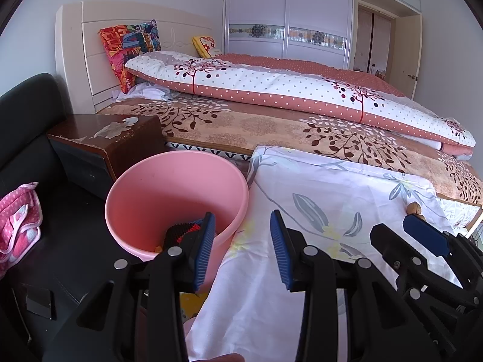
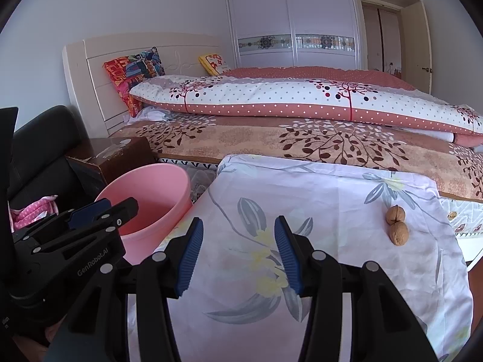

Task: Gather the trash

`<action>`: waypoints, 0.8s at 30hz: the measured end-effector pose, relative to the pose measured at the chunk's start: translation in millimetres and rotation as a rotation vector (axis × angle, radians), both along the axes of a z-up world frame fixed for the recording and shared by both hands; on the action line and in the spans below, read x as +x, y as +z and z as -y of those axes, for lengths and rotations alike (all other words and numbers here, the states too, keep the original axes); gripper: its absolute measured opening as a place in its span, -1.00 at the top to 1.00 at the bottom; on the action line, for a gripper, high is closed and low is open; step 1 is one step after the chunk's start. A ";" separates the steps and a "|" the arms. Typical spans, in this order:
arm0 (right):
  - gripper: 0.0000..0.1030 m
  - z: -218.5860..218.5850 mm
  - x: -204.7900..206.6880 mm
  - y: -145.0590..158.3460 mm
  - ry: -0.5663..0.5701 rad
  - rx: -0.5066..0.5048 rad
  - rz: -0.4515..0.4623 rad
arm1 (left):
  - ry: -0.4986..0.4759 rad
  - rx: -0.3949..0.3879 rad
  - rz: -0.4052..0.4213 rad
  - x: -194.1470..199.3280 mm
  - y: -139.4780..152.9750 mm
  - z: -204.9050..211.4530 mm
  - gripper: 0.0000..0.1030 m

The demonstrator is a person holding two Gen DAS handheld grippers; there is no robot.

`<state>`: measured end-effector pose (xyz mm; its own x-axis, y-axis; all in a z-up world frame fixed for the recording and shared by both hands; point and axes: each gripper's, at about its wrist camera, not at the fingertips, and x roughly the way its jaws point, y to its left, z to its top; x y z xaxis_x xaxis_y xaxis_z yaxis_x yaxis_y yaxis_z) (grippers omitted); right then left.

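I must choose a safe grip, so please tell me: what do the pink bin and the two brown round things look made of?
Pink bin: probably plastic, smooth and matte, with an evenly moulded thin rim. Two brown round things: they look like walnuts, with hard, wrinkled, dull shells and a seam visible on the farther one.

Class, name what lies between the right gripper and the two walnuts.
Only bare floral sheet between the right gripper and the walnuts, in the right wrist view.

Two walnuts (image 2: 397, 224) (touching) on one floral cloth (image 2: 317, 211), one pink bin (image 2: 151, 193), one bed (image 2: 271, 138), two pillows (image 2: 135, 72), one wardrobe (image 2: 289, 21).
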<state>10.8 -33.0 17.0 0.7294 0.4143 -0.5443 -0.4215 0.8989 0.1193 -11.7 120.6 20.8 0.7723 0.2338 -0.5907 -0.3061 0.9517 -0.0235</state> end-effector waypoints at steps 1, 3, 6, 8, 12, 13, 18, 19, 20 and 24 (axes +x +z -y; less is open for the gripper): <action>0.05 -0.1 0.1 0.1 0.000 -0.001 -0.001 | 0.000 0.000 0.000 -0.4 0.2 -0.4 0.26; 0.05 -0.2 -0.2 0.3 0.001 -0.002 0.001 | 0.000 -0.001 0.000 -0.5 0.3 -0.5 0.26; 0.06 -1.4 -1.8 1.9 0.004 -0.006 0.007 | 0.002 0.000 0.000 -0.7 0.9 -0.7 0.26; 0.05 -2.2 -2.5 2.6 0.005 -0.006 0.008 | 0.006 -0.001 0.001 -1.7 1.9 -1.2 0.26; 0.06 -3.5 -2.6 1.7 0.009 -0.008 0.005 | 0.012 -0.003 0.005 -1.8 2.9 -1.7 0.26; 0.06 -3.7 -2.4 1.5 0.009 -0.009 0.004 | 0.012 -0.003 0.005 -1.6 2.9 -1.9 0.26; 0.06 -4.1 -1.2 0.7 0.011 -0.010 0.002 | 0.009 -0.003 0.002 -1.4 2.2 -2.0 0.26; 0.06 -4.1 -1.1 0.6 0.011 -0.010 0.003 | 0.009 -0.002 0.002 -1.2 2.1 -2.1 0.26; 0.06 -4.2 -1.2 0.8 0.010 -0.010 0.003 | 0.009 -0.001 0.002 -1.0 1.6 -2.4 0.26; 0.06 -3.8 -1.1 -0.2 0.009 -0.009 0.001 | 0.011 -0.003 0.000 -0.8 1.3 -3.1 0.26</action>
<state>9.7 -29.2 16.8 0.7264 0.4164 -0.5468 -0.4300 0.8960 0.1110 -12.5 123.6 22.0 0.7699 0.2400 -0.5913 -0.3161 0.9483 -0.0267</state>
